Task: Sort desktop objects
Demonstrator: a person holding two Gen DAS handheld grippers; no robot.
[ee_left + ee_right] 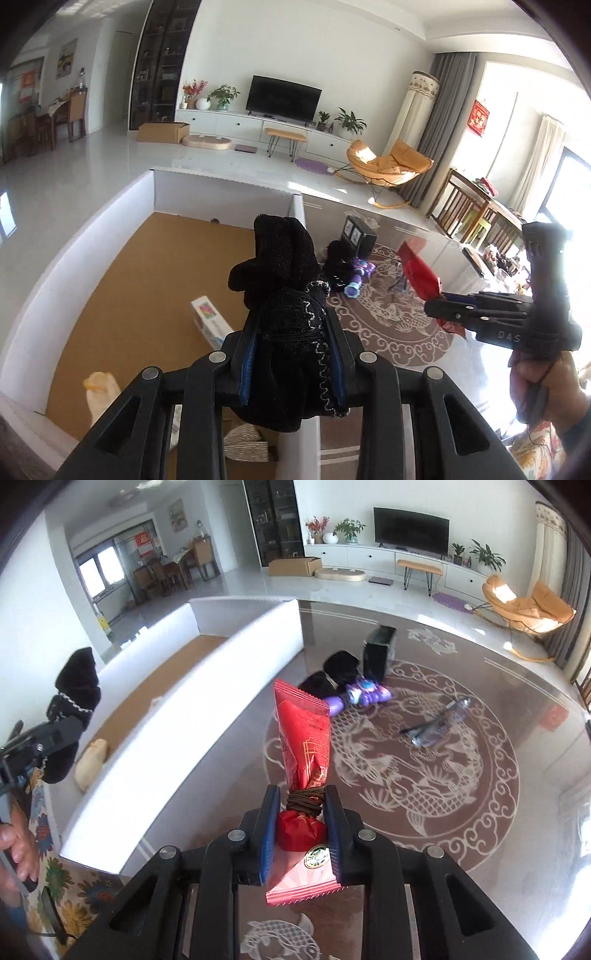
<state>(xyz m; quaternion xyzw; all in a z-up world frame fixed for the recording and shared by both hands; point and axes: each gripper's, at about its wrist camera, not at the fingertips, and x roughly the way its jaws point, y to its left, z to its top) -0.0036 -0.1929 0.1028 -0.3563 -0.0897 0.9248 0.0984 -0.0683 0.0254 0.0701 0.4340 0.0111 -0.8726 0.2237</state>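
Observation:
My left gripper (291, 325) is shut on a black sock (284, 273) with white stitching, held over the white-walled sorting box (74, 251) with a brown floor; it also shows in the right wrist view (75, 698). My right gripper (301, 797) is shut on a red snack packet (304, 738) tied with brown cord, held above the glass table (517, 709); it also shows in the left wrist view (421, 278). On the table lie another black sock (332, 672), a purple toy (364, 694), a dark box (378, 650) and glasses (436, 723).
Inside the sorting box lie a white carton (210, 321), a cream-coloured item (99, 391) and a striped item (247, 443). A white divider wall (207, 720) separates box and table. A person's hand (543, 384) holds the right gripper.

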